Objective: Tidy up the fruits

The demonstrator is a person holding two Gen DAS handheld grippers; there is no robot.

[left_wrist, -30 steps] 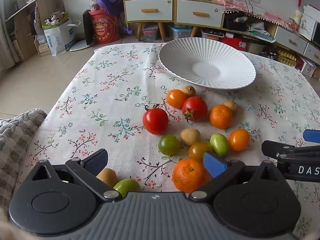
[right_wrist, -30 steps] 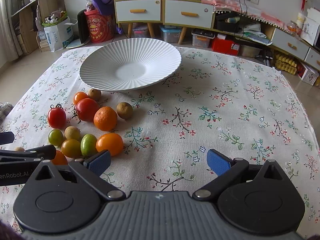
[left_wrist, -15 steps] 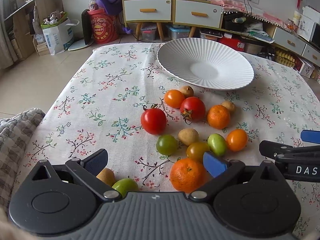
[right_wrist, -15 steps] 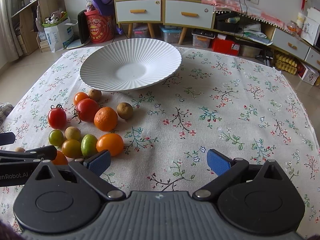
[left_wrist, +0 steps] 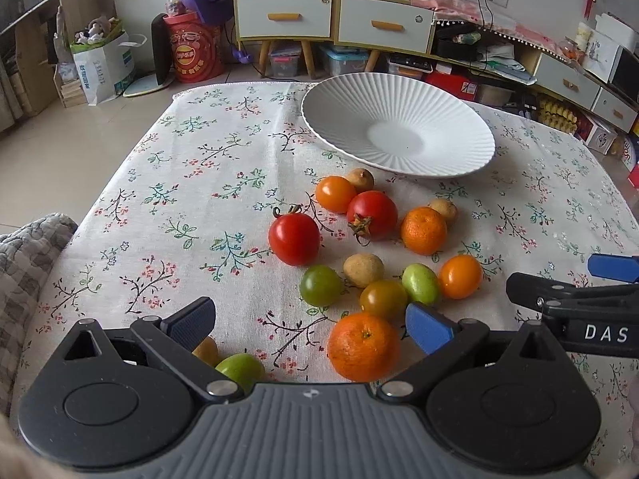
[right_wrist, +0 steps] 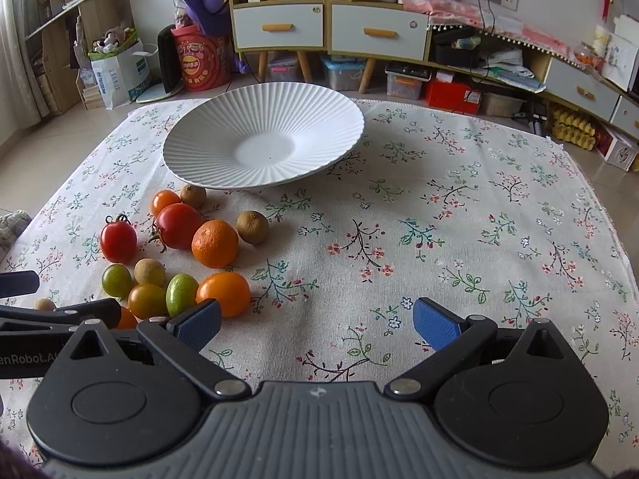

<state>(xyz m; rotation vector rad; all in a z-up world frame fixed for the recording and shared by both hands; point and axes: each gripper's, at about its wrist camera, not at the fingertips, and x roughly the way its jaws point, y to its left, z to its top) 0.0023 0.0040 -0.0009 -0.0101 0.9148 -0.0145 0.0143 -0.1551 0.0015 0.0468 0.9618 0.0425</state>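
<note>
I count 2 red tomatoes [left_wrist: 294, 238], 2 mandarins [left_wrist: 363, 346] and 1 white plate [left_wrist: 399, 135] at upper centre. My left gripper [left_wrist: 309, 325] and right gripper [right_wrist: 317, 321] are both spread, pinching nothing.

Left gripper [left_wrist: 309, 325] is hovering wide open over the mandarin [left_wrist: 362, 346], fruits lying just before the white plate [left_wrist: 451, 151].

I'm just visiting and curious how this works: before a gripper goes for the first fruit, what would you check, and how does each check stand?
1. White plate free to receive fruit: ok.
2. Left gripper open and holding nothing: ok.
3. Right gripper open and holding nothing: ok.
4. Nearest mandarin lies between the left fingers: ok.
5. Mandarin clear of neighbours: not ok, a yellow-green tomato sits right behind.
6. Fruit firmness: cannot tell.
</note>
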